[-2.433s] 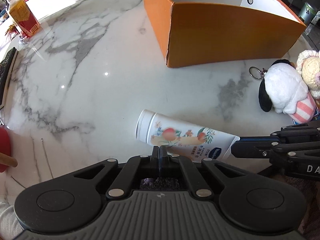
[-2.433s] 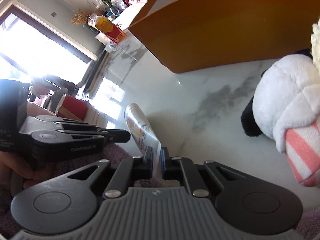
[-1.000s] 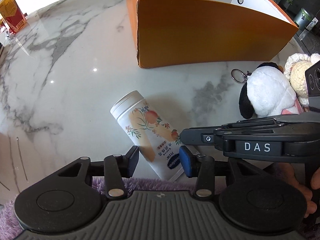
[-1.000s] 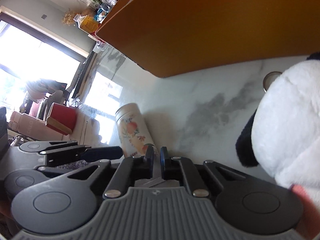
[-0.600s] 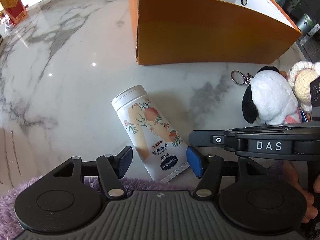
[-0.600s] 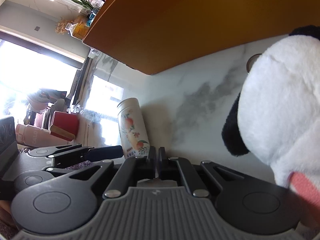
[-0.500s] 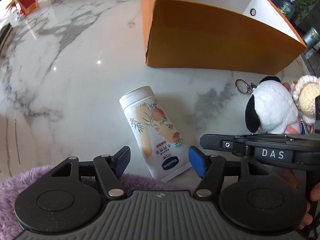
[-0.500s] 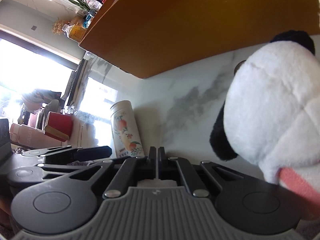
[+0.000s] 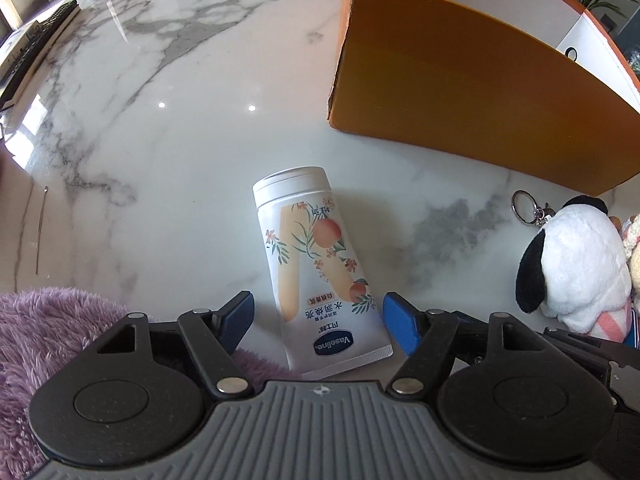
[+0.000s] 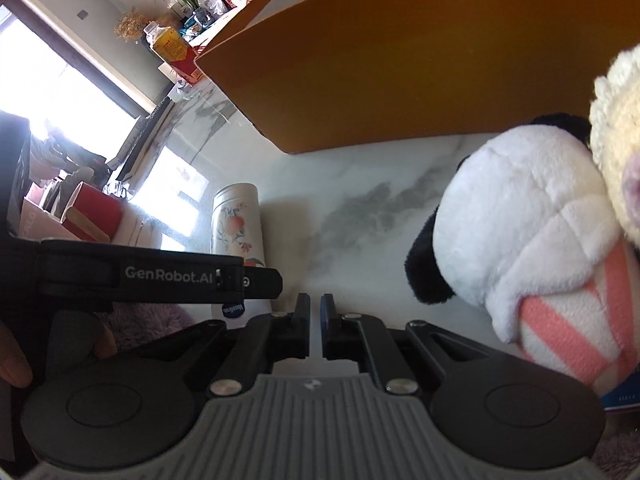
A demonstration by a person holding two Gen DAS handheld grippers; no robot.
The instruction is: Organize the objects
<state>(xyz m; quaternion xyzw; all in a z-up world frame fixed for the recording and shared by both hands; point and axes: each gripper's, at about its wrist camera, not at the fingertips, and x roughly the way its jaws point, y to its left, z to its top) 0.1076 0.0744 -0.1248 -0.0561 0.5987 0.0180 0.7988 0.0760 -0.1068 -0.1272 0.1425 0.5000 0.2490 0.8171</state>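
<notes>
On marble, Vaseline tube (image 9: pixel 316 272), GenRobot.AI arm (image 10: pixel 168 276)

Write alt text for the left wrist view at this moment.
The left tool hangs open over a white lotion tube lying on a marble table, its blue pads either side of the tube's flat end without touching. An orange box sits behind, a black-and-white plush toy at right.
</notes>
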